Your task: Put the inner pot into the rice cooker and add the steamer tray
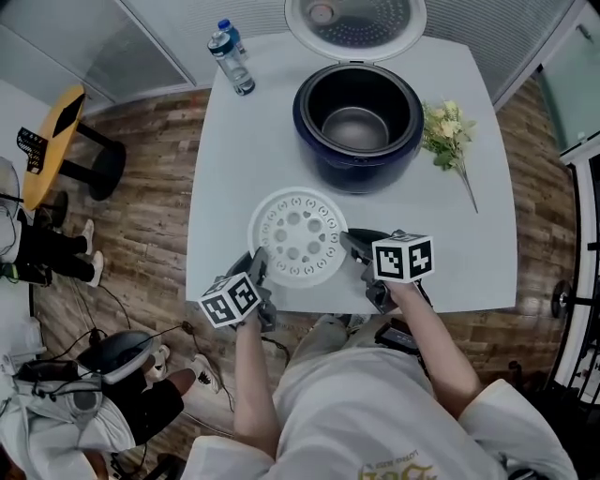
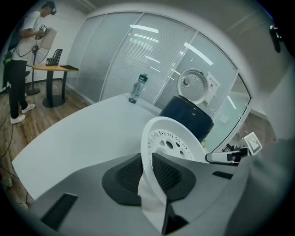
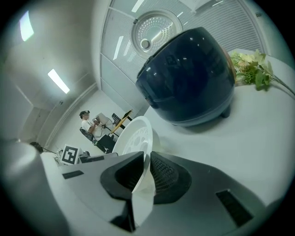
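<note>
Tray (image 1: pixel 298 234) clamped at both rims, cooker (image 1: pixel 349 176) standing open

Left gripper (image 1: pixel 258 265) bites the near-left rim, right gripper (image 1: pixel 351 241) the opposite one, pads tight on the thin white edge; two grips across the disc keep it level, I'd say; it hangs by the front edge of the table (image 1: pixel 234 150), seemingly just clear of it; pot (image 1: pixel 356 129) already sits in the cooker beyond, lid (image 1: pixel 354 21) tipped back, so the mouth is free for the tray to drop in.
</note>
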Tool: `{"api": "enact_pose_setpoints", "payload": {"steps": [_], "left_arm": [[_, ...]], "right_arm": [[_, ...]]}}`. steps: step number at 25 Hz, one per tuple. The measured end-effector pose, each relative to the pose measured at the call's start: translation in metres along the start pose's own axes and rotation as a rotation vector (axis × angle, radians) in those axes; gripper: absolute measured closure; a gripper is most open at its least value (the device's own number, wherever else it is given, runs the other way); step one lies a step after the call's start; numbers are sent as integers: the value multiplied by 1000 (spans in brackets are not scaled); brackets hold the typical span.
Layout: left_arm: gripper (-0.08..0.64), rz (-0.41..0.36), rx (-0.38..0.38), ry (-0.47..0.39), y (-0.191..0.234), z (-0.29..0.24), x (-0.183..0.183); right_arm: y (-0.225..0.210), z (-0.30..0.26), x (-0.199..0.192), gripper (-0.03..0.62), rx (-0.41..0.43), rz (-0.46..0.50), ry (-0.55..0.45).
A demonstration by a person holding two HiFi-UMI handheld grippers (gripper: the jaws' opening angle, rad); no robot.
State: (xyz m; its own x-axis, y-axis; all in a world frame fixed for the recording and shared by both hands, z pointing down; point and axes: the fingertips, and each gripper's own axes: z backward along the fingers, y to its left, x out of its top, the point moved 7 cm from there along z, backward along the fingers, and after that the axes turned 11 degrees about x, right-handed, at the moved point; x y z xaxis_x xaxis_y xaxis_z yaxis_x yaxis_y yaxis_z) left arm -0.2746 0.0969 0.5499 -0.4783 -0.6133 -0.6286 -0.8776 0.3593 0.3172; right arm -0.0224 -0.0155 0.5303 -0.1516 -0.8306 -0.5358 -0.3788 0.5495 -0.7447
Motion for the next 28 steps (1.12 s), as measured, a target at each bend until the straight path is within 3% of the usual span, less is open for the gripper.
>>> {"api": "enact_pose_setpoints", "payload": {"steps": [18,28], "left_arm": [[497,-6,-38,-176,-28,39,66],[499,-20,-71,-230,-51,37,97]], "right_arm": [[40,24,51,535,34,90,-92],[46,41,83,535,40,144,-132]]}}
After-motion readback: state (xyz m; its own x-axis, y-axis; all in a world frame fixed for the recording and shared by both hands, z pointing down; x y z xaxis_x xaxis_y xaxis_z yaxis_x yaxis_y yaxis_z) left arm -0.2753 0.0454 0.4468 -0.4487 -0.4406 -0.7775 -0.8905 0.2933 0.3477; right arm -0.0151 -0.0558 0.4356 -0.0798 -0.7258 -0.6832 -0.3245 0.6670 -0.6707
